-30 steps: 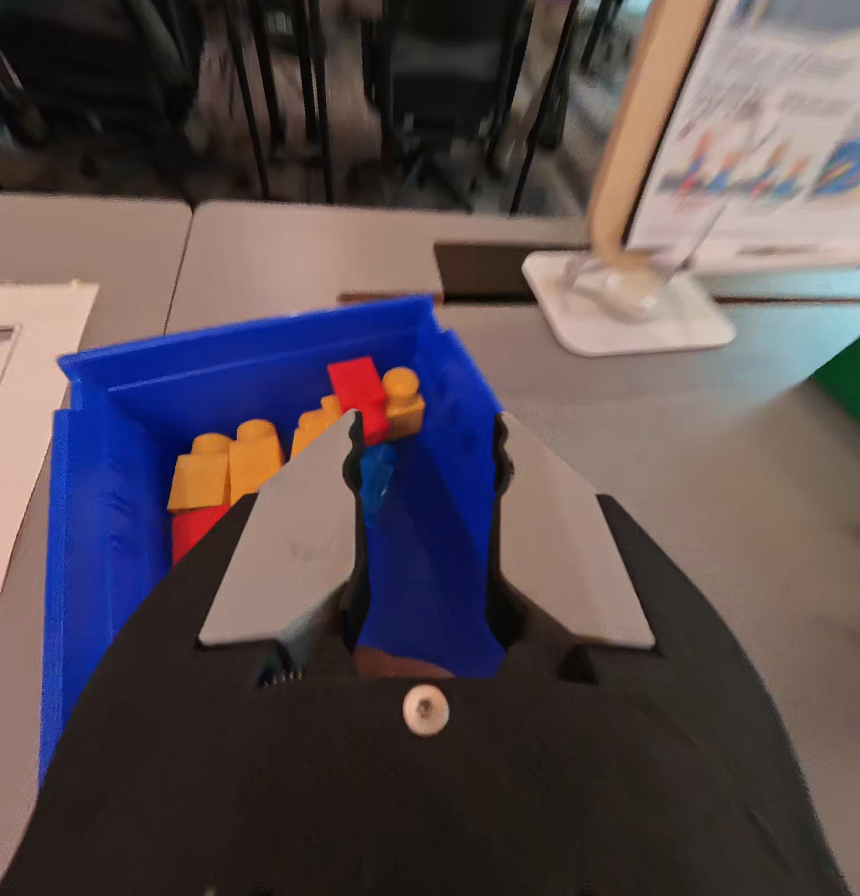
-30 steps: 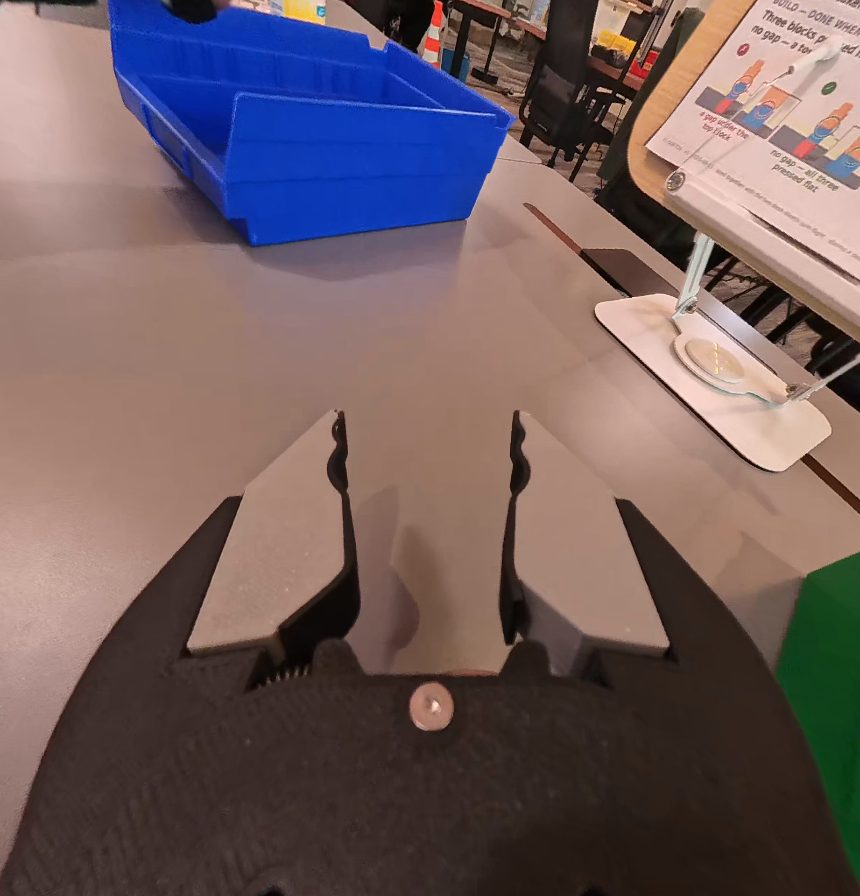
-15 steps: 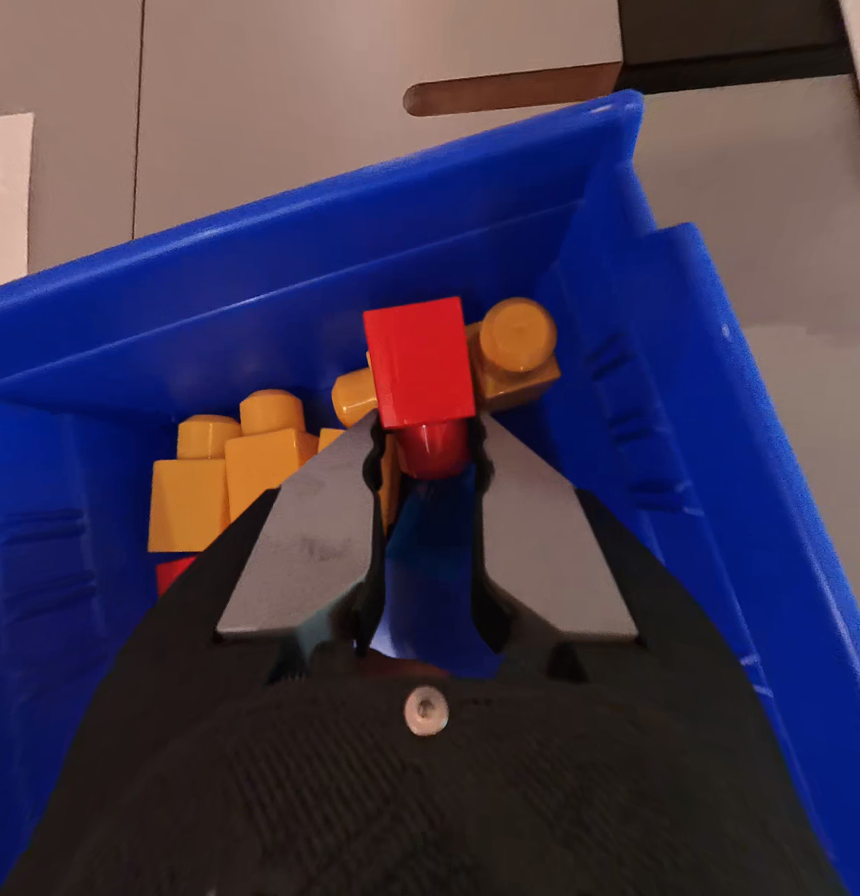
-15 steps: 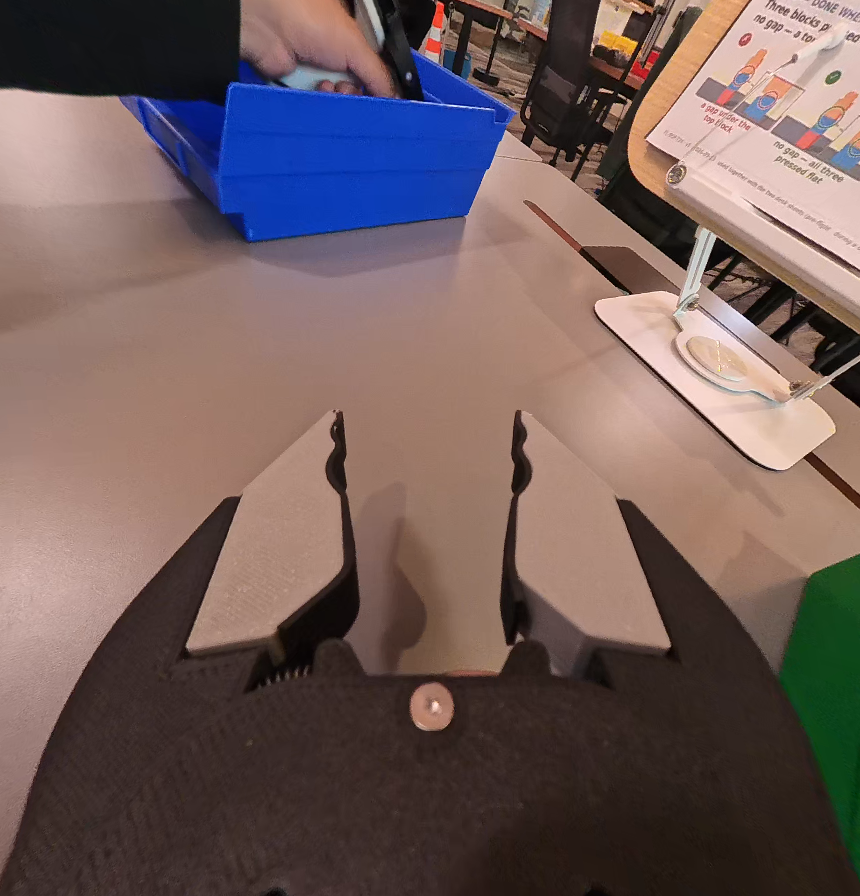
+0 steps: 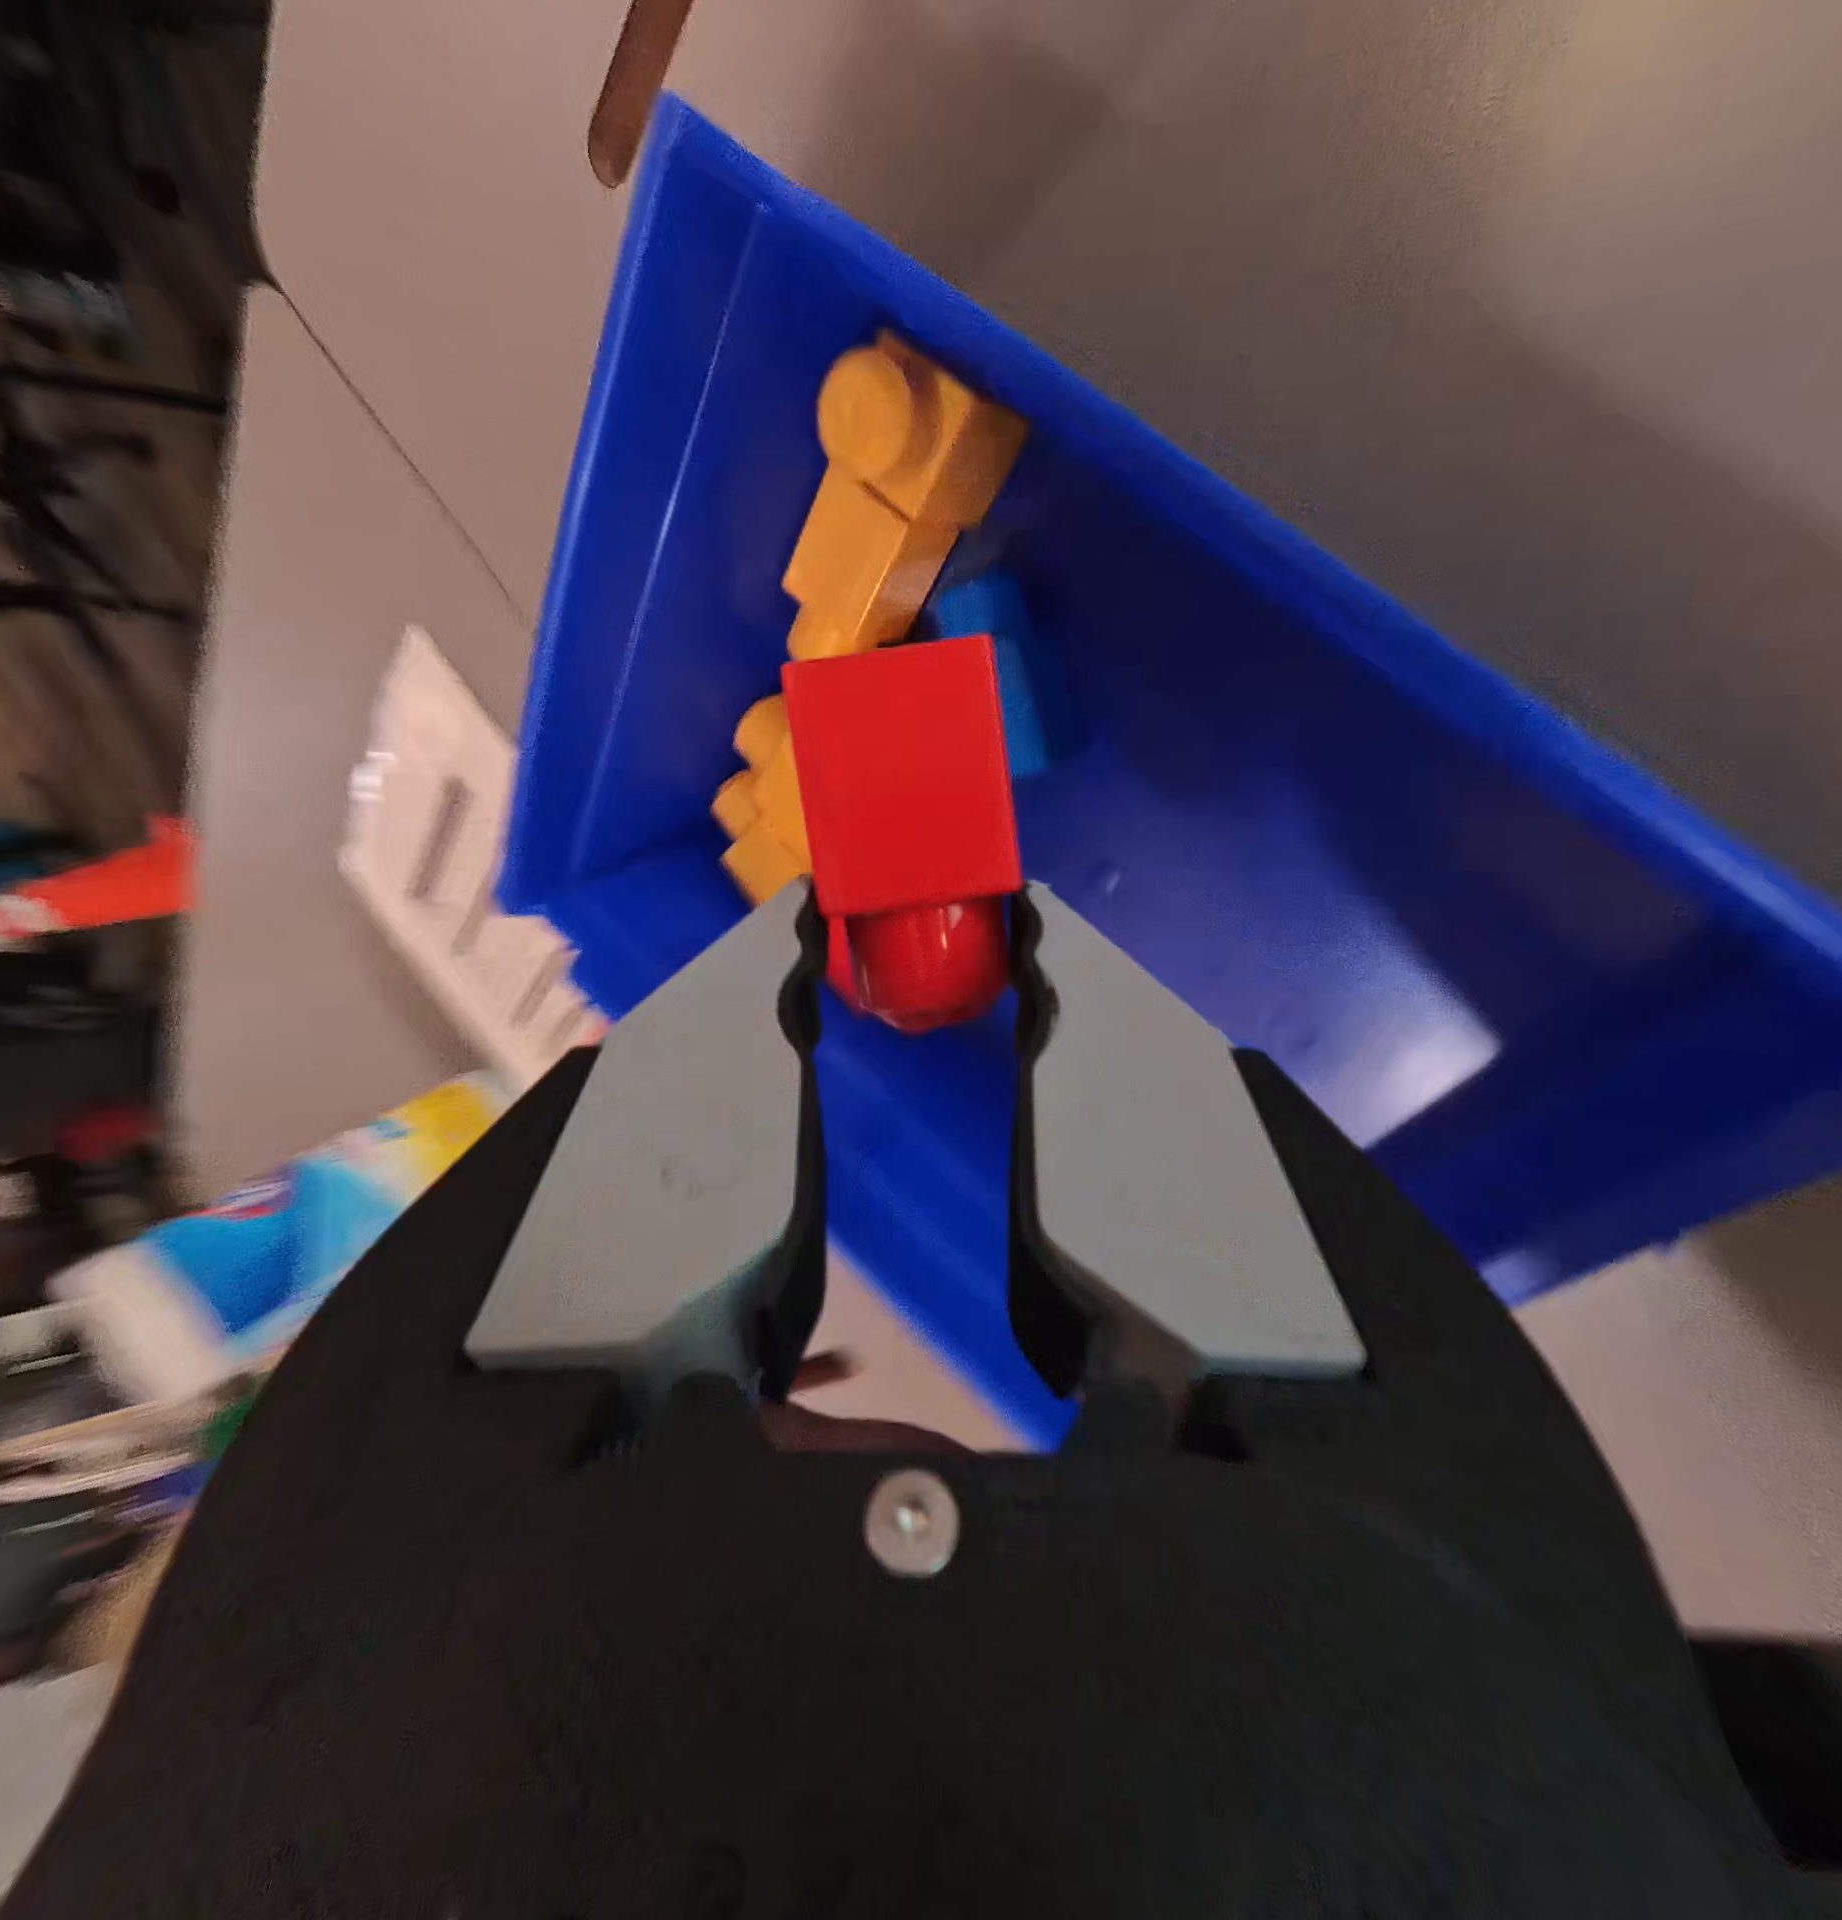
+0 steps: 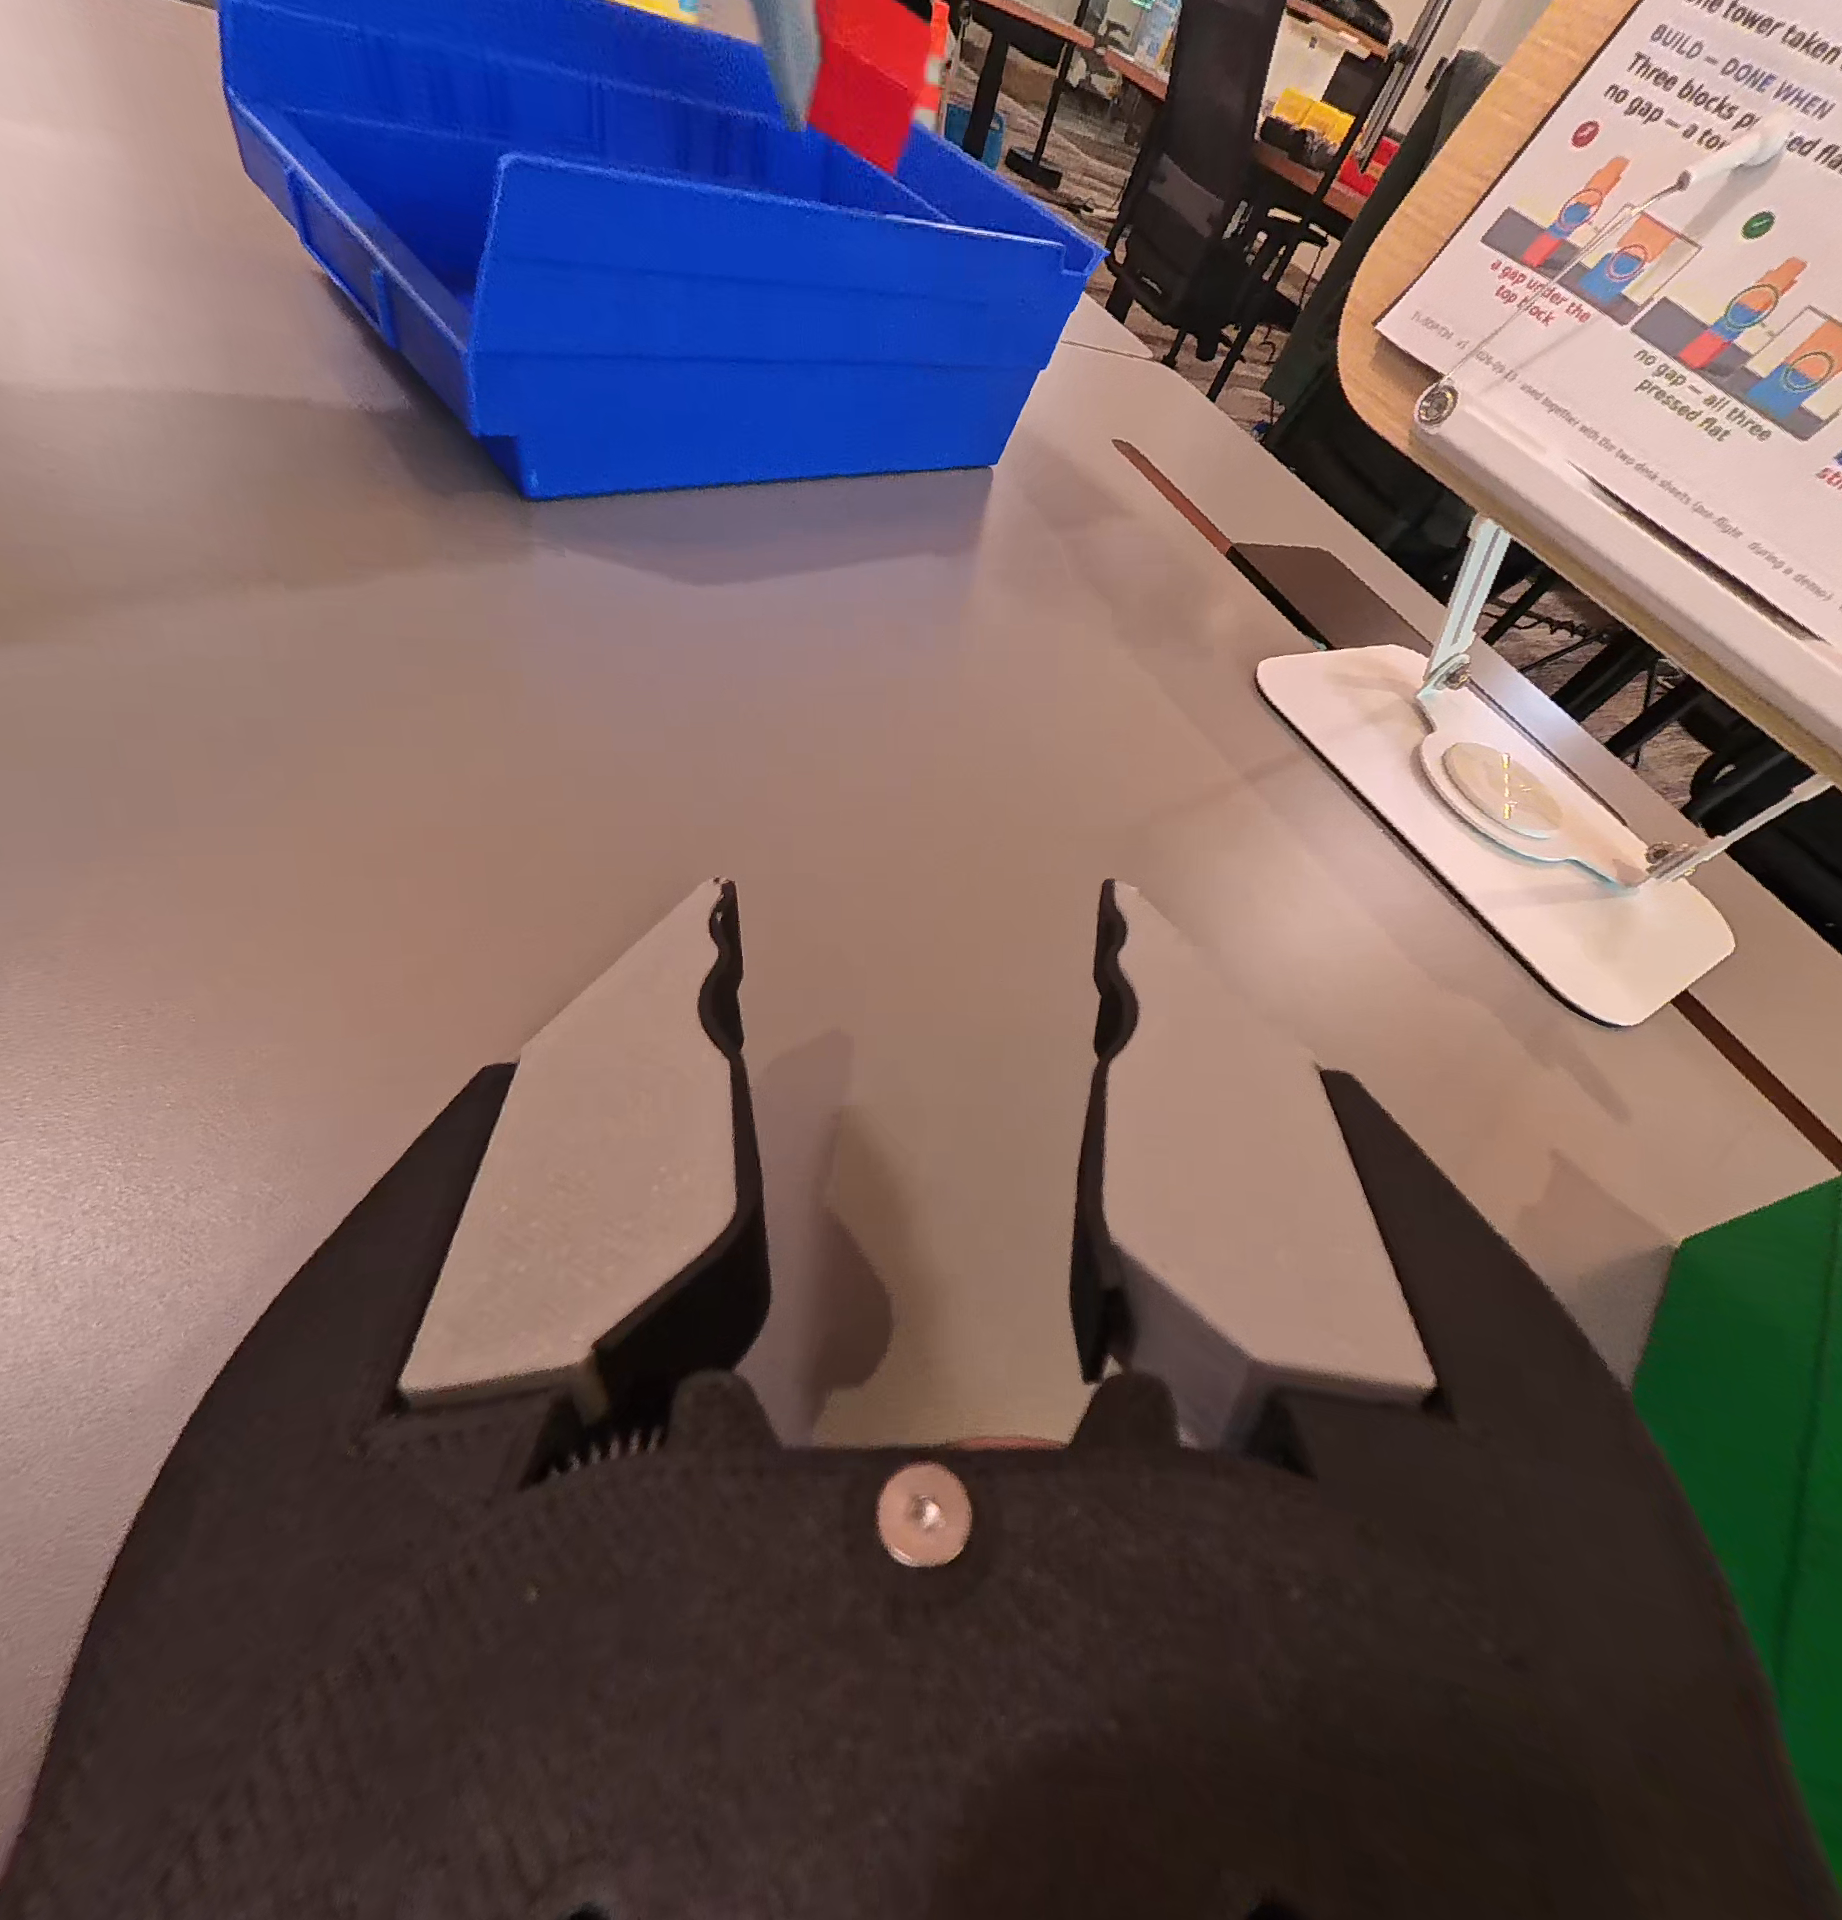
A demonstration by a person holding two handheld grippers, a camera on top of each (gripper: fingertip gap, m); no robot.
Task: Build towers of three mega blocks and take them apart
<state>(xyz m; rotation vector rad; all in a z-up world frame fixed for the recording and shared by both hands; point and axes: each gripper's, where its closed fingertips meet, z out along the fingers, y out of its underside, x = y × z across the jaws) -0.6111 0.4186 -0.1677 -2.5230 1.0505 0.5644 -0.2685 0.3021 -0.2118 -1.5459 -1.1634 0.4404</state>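
My left gripper is shut on a red mega block, pinching its round stud end, and holds it above the blue bin. Several orange blocks and a blue block lie in the bin. The right wrist view shows the same red block lifted over the bin at the far left. My right gripper is open and empty, low over the grey table.
A white stand with an instruction board is at the right. A green box is at the near right edge. Papers lie on the table beside the bin. My hands' fingertips stand some 35 cm from each other.
My left gripper closed on the red block's stud in the bin, then lifted it and turned; the view is tilted and blurred now. The right gripper has stayed still and open.
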